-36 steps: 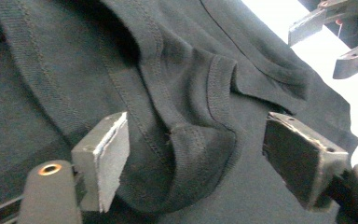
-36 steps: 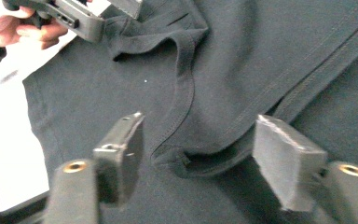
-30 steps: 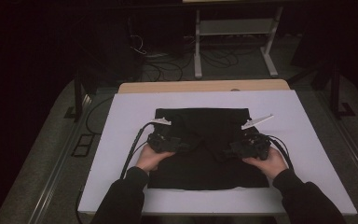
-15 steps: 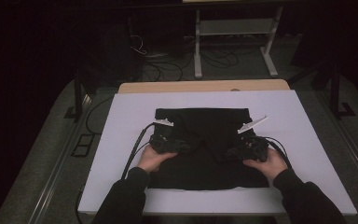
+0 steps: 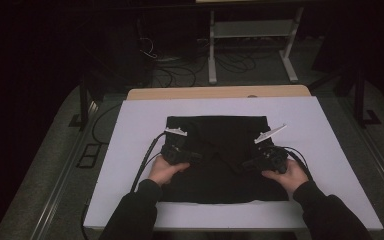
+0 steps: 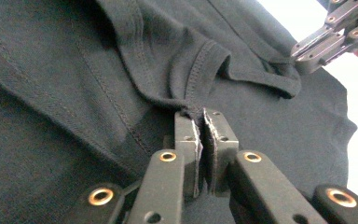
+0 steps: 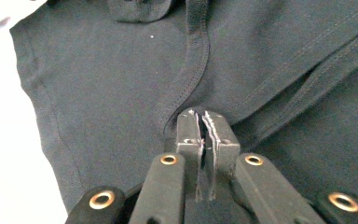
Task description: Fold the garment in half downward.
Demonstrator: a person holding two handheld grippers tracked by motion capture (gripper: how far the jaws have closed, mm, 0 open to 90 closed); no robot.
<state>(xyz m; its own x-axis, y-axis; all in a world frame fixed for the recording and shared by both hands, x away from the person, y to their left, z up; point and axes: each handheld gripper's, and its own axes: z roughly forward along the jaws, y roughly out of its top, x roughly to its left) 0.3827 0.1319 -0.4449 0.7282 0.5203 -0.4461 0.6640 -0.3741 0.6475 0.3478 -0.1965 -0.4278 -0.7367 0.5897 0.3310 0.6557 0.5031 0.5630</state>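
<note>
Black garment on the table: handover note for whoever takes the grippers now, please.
Left gripper: jaws have just closed, shut on a stitched hem fold of the black garment.
Right gripper: jaws have just closed, pinching a stitched seam fold.
Garment lies partly folded on the white board.
Done: both pinches made.
Left: probably lift and fold, then release.

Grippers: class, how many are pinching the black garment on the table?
2. The left gripper pinches a hem fold; the right gripper pinches a seam on the garment.
</note>
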